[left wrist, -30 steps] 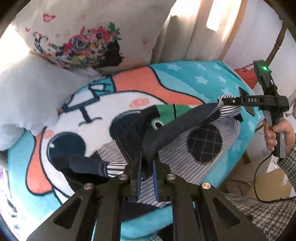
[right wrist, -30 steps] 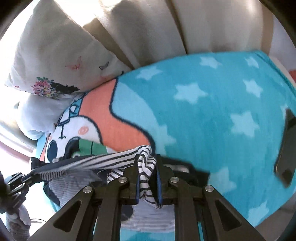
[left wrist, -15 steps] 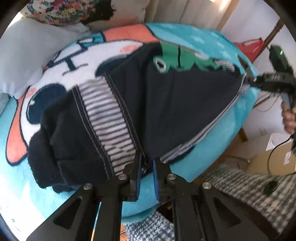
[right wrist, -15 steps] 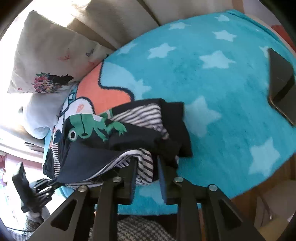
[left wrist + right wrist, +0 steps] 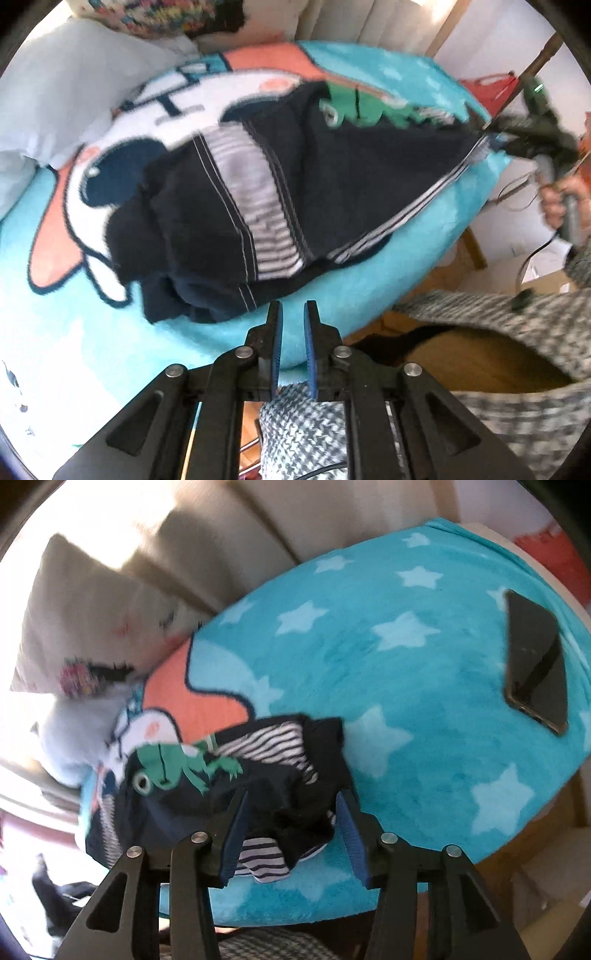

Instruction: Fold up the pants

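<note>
Two hand-held grippers, one pair of pants. Left hand-held gripper point(image 5: 293, 314): jaws a narrow gap apart, nothing between them, just off the near edge of the bed. Right hand-held gripper point(image 5: 291, 808): jaws wide apart, straddling the bunched end of the pants point(image 5: 221, 775) without clamping. Pants lie crumpled on the blanket point(image 5: 424, 664) along the bed's near edge. Right view only: one phone point(image 5: 535, 661) toward the far right corner. Left view only: striped waistband, two pillows point(image 5: 74, 92) at the far edge.

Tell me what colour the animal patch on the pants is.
Green, a frog-like patch on the dark navy pants; clearest in the right wrist view.
</note>
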Action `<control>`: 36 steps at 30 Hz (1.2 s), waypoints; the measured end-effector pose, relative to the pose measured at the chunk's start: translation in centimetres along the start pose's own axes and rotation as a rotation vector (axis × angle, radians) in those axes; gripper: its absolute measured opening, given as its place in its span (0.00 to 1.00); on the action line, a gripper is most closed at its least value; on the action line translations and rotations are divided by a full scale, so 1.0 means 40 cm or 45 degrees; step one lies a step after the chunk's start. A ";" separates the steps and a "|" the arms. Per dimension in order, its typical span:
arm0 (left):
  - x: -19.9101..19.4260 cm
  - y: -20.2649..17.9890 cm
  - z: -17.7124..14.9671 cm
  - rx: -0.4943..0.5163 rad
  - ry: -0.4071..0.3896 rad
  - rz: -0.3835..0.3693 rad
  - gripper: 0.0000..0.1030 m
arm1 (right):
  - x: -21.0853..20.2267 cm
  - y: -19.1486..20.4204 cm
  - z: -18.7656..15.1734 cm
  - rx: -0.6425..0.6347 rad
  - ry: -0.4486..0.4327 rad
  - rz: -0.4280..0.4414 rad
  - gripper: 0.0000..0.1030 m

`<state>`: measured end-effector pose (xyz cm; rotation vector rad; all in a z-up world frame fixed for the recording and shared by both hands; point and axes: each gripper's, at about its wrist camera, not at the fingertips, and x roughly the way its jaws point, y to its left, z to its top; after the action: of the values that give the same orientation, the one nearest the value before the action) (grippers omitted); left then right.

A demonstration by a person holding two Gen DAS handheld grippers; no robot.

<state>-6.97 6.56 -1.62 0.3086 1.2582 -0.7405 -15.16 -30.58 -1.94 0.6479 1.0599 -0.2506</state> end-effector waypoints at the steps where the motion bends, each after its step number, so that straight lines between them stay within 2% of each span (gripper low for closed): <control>1: -0.013 -0.001 0.006 -0.007 -0.022 -0.006 0.13 | 0.013 0.011 0.000 -0.024 0.001 -0.036 0.50; 2: -0.033 0.001 0.021 -0.028 -0.066 -0.019 0.15 | 0.023 0.015 0.000 -0.034 0.002 -0.064 0.50; 4: -0.056 0.011 0.044 -0.079 -0.143 -0.038 0.28 | 0.056 0.018 0.009 -0.042 0.021 -0.134 0.47; 7: -0.050 0.033 0.078 -0.165 -0.203 -0.024 0.32 | 0.073 0.026 0.014 -0.057 0.066 -0.150 0.28; 10: -0.032 0.062 0.096 -0.221 -0.215 0.006 0.32 | 0.019 0.067 0.023 -0.164 -0.005 -0.196 0.21; 13: -0.022 0.081 0.092 -0.263 -0.221 0.008 0.32 | -0.058 0.131 0.024 -0.320 -0.165 -0.322 0.21; 14: -0.017 0.088 0.091 -0.274 -0.218 0.015 0.32 | -0.072 0.151 0.022 -0.368 -0.212 -0.369 0.22; 15: -0.013 0.093 0.087 -0.285 -0.215 0.020 0.32 | -0.080 0.167 0.021 -0.415 -0.262 -0.432 0.30; 16: -0.010 0.100 0.086 -0.298 -0.210 0.020 0.32 | -0.077 0.176 0.020 -0.467 -0.310 -0.509 0.47; 17: -0.011 0.105 0.084 -0.304 -0.210 0.021 0.32 | -0.063 0.175 0.022 -0.501 -0.321 -0.582 0.55; 18: -0.014 0.109 0.082 -0.310 -0.214 0.027 0.32 | -0.052 0.163 0.025 -0.504 -0.303 -0.631 0.60; 19: -0.018 0.112 0.082 -0.312 -0.220 0.033 0.32 | -0.043 0.136 0.030 -0.454 -0.270 -0.641 0.60; 22: -0.028 0.126 0.078 -0.336 -0.232 0.047 0.33 | -0.064 0.048 0.042 -0.207 -0.244 -0.502 0.60; 23: -0.028 0.133 0.077 -0.351 -0.234 0.049 0.33 | -0.070 0.031 0.042 -0.156 -0.247 -0.489 0.60; 24: -0.027 0.145 0.074 -0.377 -0.234 0.047 0.33 | -0.074 0.017 0.046 -0.107 -0.256 -0.479 0.57; 25: -0.024 0.153 0.072 -0.398 -0.230 0.045 0.33 | -0.079 0.007 0.053 -0.069 -0.266 -0.466 0.45; 27: -0.009 0.169 0.072 -0.439 -0.210 0.046 0.33 | -0.073 0.021 0.058 -0.065 -0.252 -0.436 0.35; 31: 0.043 0.178 0.069 -0.458 -0.099 0.139 0.31 | -0.046 0.087 0.048 -0.130 -0.241 -0.386 0.32; 33: 0.047 0.178 0.063 -0.443 -0.090 0.163 0.27 | -0.034 0.128 0.037 -0.169 -0.236 -0.362 0.32; 36: 0.043 0.194 0.049 -0.459 -0.086 0.130 0.27 | -0.008 0.192 0.024 -0.244 -0.217 -0.324 0.32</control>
<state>-0.21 10.53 -4.02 0.0520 1.2748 -0.4222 -10.87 -25.14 1.50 0.3128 0.9868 -0.4123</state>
